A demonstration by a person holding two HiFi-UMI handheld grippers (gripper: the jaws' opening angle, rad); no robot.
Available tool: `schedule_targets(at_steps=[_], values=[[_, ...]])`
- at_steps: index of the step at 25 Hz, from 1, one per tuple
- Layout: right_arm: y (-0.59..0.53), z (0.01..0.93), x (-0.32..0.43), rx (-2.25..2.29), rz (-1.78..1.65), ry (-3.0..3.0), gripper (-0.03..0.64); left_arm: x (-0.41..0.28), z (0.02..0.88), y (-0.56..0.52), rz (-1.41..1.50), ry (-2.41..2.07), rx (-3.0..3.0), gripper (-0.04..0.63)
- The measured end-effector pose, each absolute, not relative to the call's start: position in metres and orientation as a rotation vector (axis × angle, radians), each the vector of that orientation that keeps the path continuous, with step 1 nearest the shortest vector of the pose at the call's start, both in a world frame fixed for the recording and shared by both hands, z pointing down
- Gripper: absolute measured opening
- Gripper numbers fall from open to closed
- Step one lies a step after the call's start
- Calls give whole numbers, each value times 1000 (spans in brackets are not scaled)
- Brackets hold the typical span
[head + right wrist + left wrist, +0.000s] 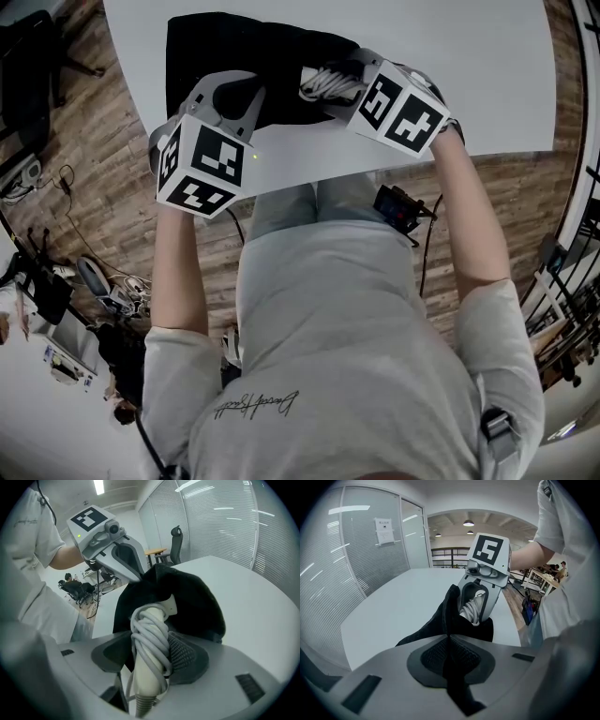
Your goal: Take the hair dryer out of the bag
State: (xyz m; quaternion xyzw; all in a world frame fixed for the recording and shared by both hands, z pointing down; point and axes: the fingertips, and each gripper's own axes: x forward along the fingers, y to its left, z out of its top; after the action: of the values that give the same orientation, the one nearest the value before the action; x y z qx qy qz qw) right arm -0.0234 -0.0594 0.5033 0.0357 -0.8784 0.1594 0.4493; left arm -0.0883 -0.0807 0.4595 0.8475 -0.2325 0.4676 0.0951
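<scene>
A black cloth bag (234, 47) lies on the white table (469, 75). My left gripper (255, 98) is shut on a fold of the bag's edge, and the fabric (440, 620) is pinched between its pads (450, 637). My right gripper (342, 82) is shut on the cream handle of the hair dryer (150, 644), which has its grey cord wound round it. The handle sticks out of the bag's mouth (192, 597); the dryer's head stays hidden inside. The two grippers stand close together, the left gripper (126, 559) just across the bag from the right gripper (480, 597).
The table's near edge (375, 169) runs just below both grippers, with wooden floor (94, 187) beyond. An office chair (176, 541) stands at the far side by a glass wall with blinds (225, 522). A black device (398, 208) hangs at the person's waist.
</scene>
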Motion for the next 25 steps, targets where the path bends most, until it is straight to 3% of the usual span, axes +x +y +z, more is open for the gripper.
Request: schedule_targets(at_steps=[25], values=[[-58,500,5,160,447,-2177,253,-97,471,-86,1421,-747,2480,25]])
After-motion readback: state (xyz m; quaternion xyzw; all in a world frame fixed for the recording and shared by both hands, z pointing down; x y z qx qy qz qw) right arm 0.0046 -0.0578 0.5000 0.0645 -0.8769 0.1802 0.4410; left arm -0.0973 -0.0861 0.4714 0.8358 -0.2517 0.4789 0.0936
